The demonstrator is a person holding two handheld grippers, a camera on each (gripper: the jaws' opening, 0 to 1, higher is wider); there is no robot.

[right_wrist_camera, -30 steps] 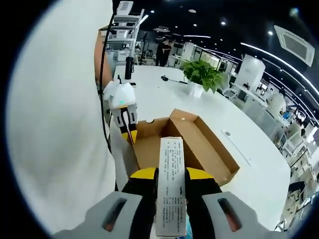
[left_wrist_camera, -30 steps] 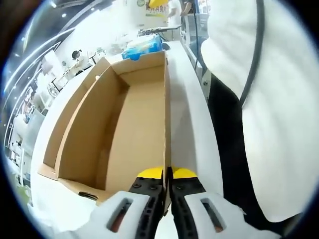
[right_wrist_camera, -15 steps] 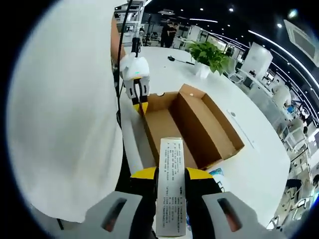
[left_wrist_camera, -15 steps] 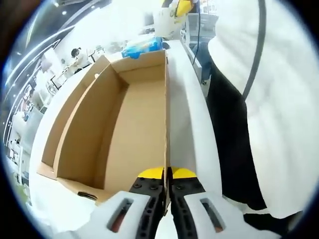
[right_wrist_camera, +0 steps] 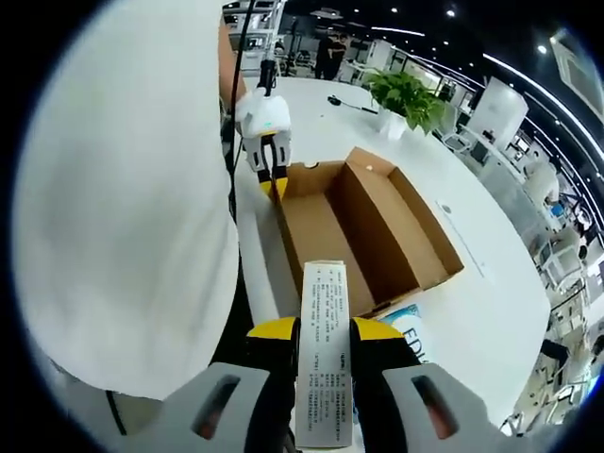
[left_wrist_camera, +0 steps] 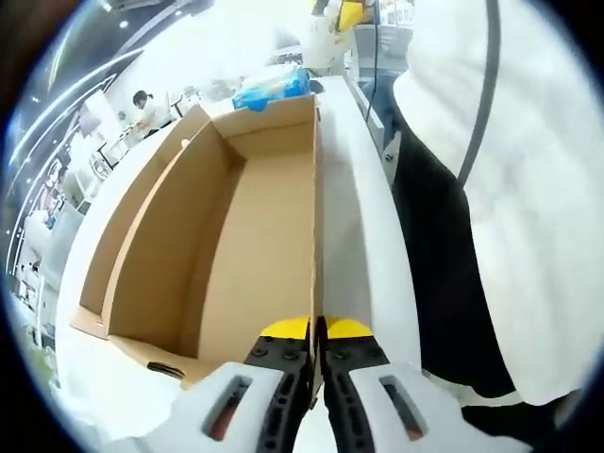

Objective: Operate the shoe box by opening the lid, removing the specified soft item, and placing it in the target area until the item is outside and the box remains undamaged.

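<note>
The open brown cardboard shoe box (left_wrist_camera: pixel 241 226) lies on a white table, and its inside looks bare. My left gripper (left_wrist_camera: pixel 316 328) is shut on the top edge of the box's long right-hand wall. In the right gripper view the box (right_wrist_camera: pixel 363 226) lies below and ahead, with the left gripper (right_wrist_camera: pixel 271 177) clamped on its far corner. My right gripper (right_wrist_camera: pixel 324 332) is shut on a white pack with printed text (right_wrist_camera: pixel 324 359), held above the table on the near side of the box. The right gripper's yellow tip (left_wrist_camera: pixel 347 13) peeks in at the top of the left gripper view.
A blue and white packet (right_wrist_camera: pixel 416 336) lies on the table beside the box's near end, also seen past the box as the blue packet (left_wrist_camera: pixel 272 88). A potted plant (right_wrist_camera: pixel 408 92) stands on the white table (right_wrist_camera: pixel 491 311). A person in white clothes (right_wrist_camera: pixel 123 217) stands close on the left.
The right gripper has lifted and drawn back with the pack, so the box looks lower and farther away. The left gripper keeps its hold on the box wall.
</note>
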